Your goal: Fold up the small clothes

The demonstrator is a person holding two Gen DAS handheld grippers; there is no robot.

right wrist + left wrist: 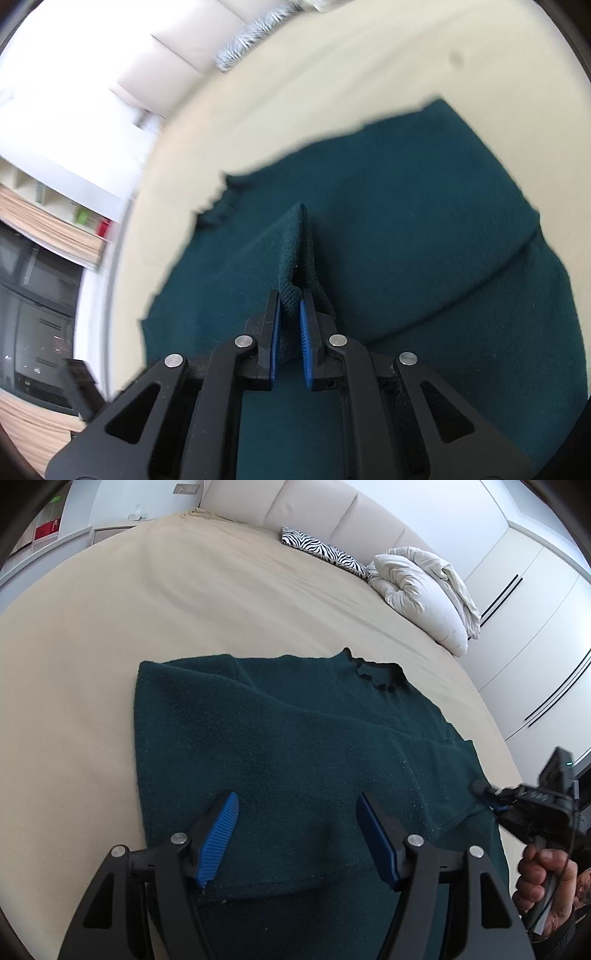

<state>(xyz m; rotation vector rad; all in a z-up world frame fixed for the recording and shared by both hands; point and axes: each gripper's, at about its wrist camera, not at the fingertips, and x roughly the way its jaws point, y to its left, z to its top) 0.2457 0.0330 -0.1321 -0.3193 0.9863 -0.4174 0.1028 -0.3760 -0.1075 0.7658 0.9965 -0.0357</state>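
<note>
Sweater (295, 746): dark green knit, fuzzy, matt. Bed cover (147, 602): beige cloth, smooth weave. Gripper pads (218, 836): blue ribbed plastic or rubber on matt black plastic arms, shiny metal pins.

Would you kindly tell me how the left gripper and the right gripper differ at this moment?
The left gripper has its jaws wide apart and holds nothing; the right gripper has its jaws pinched on a raised fold of the dark green knitted sweater. The left hangs over the sweater's middle; the right grips at its edge. Both have black frames and blue ribbed pads, and both point down at the sweater.
</note>
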